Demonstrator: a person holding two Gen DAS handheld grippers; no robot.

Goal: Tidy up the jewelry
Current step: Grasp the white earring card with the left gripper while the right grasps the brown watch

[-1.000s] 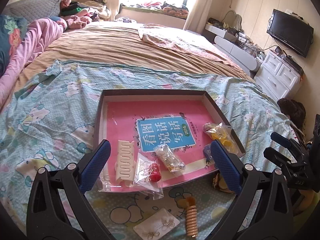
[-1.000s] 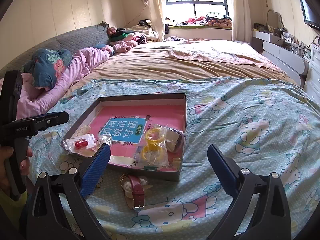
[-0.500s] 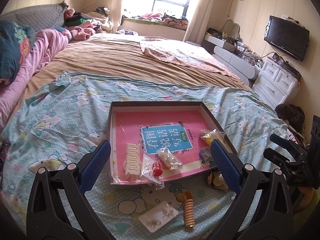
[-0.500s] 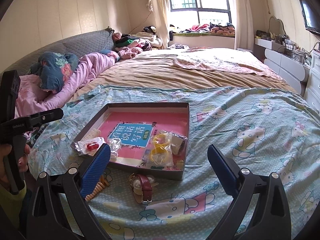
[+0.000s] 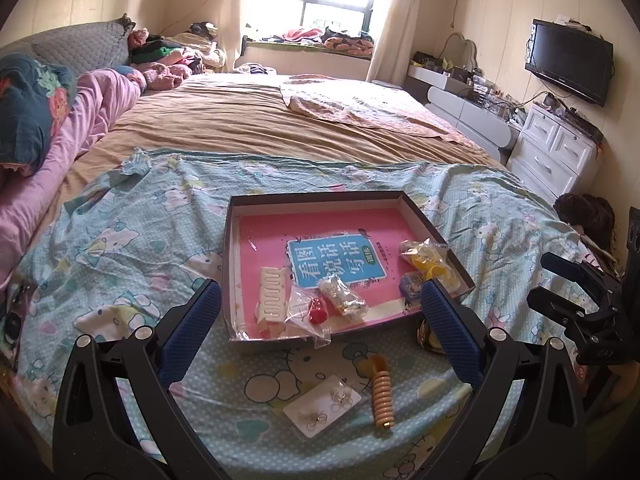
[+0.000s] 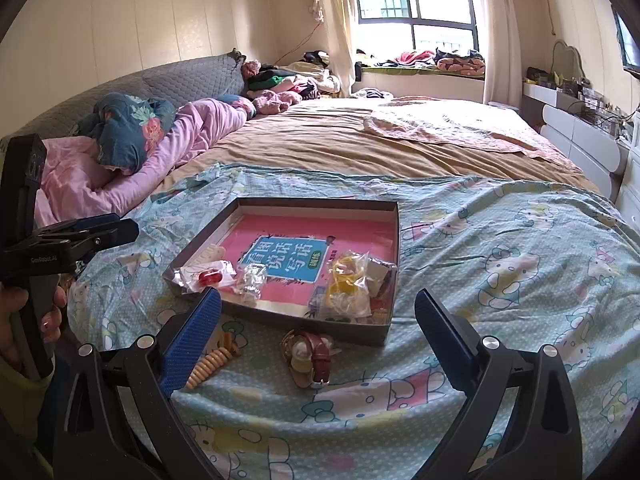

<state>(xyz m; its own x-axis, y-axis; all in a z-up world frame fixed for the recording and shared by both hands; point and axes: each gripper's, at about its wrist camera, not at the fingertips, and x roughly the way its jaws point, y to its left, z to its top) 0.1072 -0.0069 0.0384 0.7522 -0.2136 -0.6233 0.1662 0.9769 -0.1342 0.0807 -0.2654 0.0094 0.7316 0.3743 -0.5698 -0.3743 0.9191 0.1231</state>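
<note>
We hold both claws wide open and empty above the near edge of the bed, over the cartoon-cat sheet [image 5: 120, 240]. Left claw [image 5: 320, 322] faces the shallow grey box [image 5: 316, 198]; right claw [image 6: 318, 328] sees the same box [image 6: 396, 240] from its right front corner, with the left claw [image 6: 80, 236] at that view's left edge, gripped by a hand [image 6: 24, 320]

Landmark = the box:
- inside, on the pink liner: white comb-shaped piece [image 5: 272, 296] at front left, a clear bag with a red bead [image 5: 316, 310] just right of it, overhanging the front wall, then a small bag of pale beads [image 5: 342, 298]
- inside, right side: a bag of yellow rings [image 5: 426, 260] against the right wall, a small blue-patterned item [image 5: 410, 284] in front of it, partly hidden by the left claw's finger
- outside, in front of the box on the sheet: white earring card [image 5: 322, 406], beige beaded bracelet [image 5: 382, 392] just right of the card, not touching the box
- outside, near the front right corner: watch with a dark red strap [image 6: 312, 354], lying on the sheet just beside the front wall

Both claws are clear of every item
</note>
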